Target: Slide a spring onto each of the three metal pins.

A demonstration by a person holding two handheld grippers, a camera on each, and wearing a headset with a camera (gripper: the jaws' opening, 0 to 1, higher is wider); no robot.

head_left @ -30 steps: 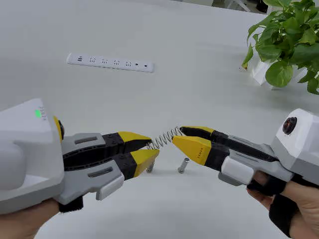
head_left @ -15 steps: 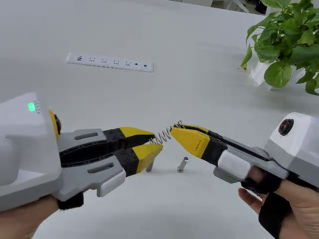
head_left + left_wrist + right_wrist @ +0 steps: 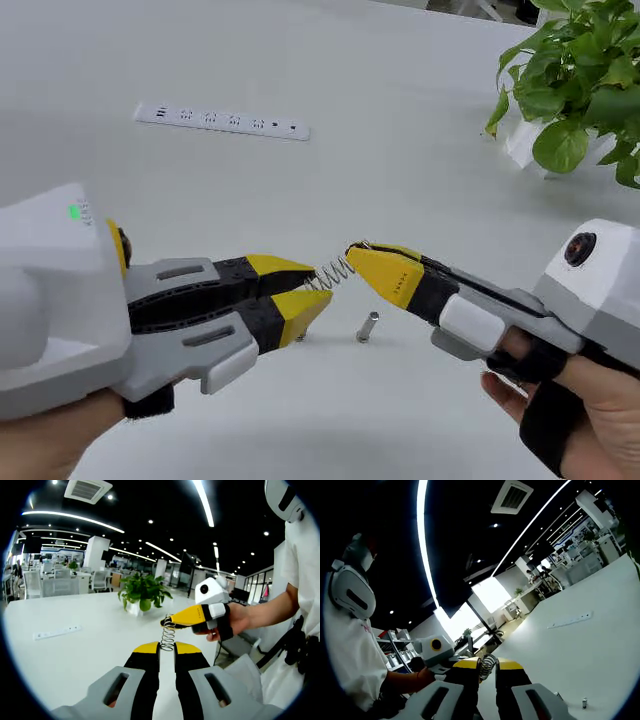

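A small coil spring (image 3: 330, 273) spans the gap between my two grippers, held above the white table (image 3: 400, 170). The left gripper (image 3: 305, 292) is shut on the spring's near end (image 3: 168, 634); any pin inside it is hidden. My right gripper (image 3: 357, 255) is shut on the other end, and the coil (image 3: 487, 666) sits between its yellow tips (image 3: 487, 661). In the left gripper view the right gripper (image 3: 166, 622) comes in from the right. One bare metal pin (image 3: 367, 326) lies on the table below the tips. A second small metal piece (image 3: 300, 338) is mostly hidden under the left jaws.
A white power strip (image 3: 222, 121) lies at the back left of the table. A potted plant (image 3: 575, 80) in a white pot stands at the back right. The person's hands hold both grippers near the front edge.
The right gripper has come closer to the left one, and the visible stretch of spring between the tips has grown shorter. The pin on the table has not moved.
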